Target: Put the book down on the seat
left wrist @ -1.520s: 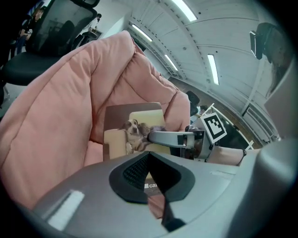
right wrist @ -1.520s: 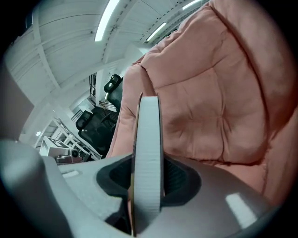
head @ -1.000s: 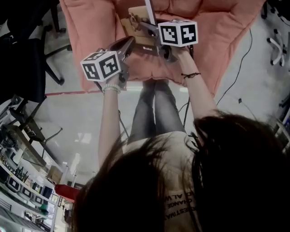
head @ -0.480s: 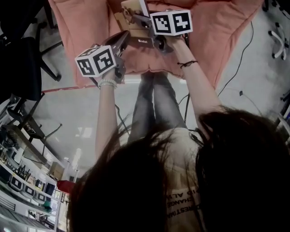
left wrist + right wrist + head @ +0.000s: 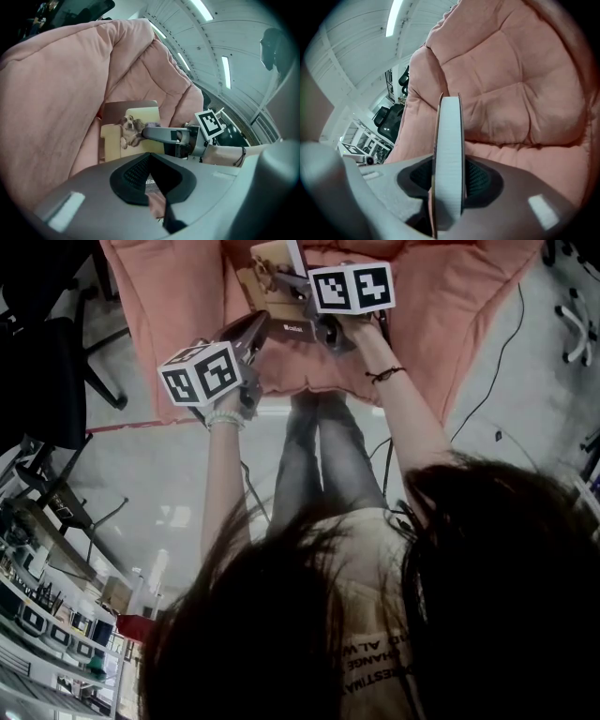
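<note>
The book (image 5: 275, 266), with a dog on its tan cover, stands on edge over the pink cushioned seat (image 5: 441, 315). My right gripper (image 5: 281, 284) is shut on the book, and in the right gripper view its white page edge (image 5: 450, 150) runs upright between the pads. The left gripper view shows the cover (image 5: 136, 131) with the right gripper (image 5: 151, 129) clamped across it, against the chair's padded back (image 5: 61, 93). My left gripper (image 5: 261, 326) hovers just left of and nearer than the book, jaws together, holding nothing.
A black office chair (image 5: 52, 352) stands left of the pink seat. A red line (image 5: 131, 427) and a black cable (image 5: 497, 362) lie on the grey floor. A white chair base (image 5: 574, 324) is at the right edge, and shelves (image 5: 42, 615) at lower left.
Both grippers and the book have moved further in over the seat, toward the chair's back. In the last half second they have hardly shifted.
</note>
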{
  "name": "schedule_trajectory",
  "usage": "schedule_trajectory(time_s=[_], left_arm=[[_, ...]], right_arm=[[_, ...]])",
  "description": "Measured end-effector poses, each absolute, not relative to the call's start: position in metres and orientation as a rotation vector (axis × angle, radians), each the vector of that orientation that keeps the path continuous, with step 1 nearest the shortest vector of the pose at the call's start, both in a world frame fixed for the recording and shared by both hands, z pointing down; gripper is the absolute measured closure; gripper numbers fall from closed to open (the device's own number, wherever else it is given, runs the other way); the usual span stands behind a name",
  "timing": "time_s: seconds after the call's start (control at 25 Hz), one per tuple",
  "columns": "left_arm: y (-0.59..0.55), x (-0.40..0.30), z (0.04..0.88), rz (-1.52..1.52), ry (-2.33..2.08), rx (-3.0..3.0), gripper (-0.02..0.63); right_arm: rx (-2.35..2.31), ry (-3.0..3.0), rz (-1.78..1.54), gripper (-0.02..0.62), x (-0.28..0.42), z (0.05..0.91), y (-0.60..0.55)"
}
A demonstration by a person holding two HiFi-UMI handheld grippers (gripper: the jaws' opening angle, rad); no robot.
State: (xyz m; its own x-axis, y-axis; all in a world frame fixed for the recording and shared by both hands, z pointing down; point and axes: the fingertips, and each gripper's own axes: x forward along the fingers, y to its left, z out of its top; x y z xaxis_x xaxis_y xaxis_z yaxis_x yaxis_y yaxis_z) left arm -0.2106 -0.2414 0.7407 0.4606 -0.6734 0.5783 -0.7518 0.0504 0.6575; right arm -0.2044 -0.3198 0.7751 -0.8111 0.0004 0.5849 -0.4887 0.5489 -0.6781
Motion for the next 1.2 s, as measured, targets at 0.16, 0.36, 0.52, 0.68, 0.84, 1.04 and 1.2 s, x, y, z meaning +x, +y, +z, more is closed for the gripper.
schedule_trajectory(time_s=[0.16,0.36,0.52,0.68,0.84,1.04,1.2], left_arm=[[-0.241,-0.214,0.744,0.085,-1.264,1.651,0.611],[-0.241,-0.218,0.744,0.073,-1.268,1.653,0.611],[-0.241,-0.217,0.744,0.052,-1.273,1.646,0.611],[-0.238,-0.2,0.744,0.053,-1.259,1.64,0.611],[-0.238,-0.194,0.742,0.052,-1.251,1.635,0.61],[-0.238,-0.186,0.74,0.052,-1.241,1.631,0.611],[-0.236,-0.179,0.739,0.049,-1.234,1.624,0.611]], right_arm=[[0.39,-2.262,1.218,0.442,-0.206,0.778,-0.32],[0.464,-2.219,1.153,0.417,-0.2,0.788,-0.321],[0.599,-2.186,1.124,0.396,-0.186,0.798,-0.328],[0.682,-2.158,1.069,0.374,-0.162,0.802,-0.33],[0.743,-2.118,1.058,0.362,-0.148,0.805,-0.334],[0.8,-2.081,1.05,0.351,-0.135,0.807,-0.335],[0.829,-2.063,1.013,0.345,-0.127,0.806,-0.337]])
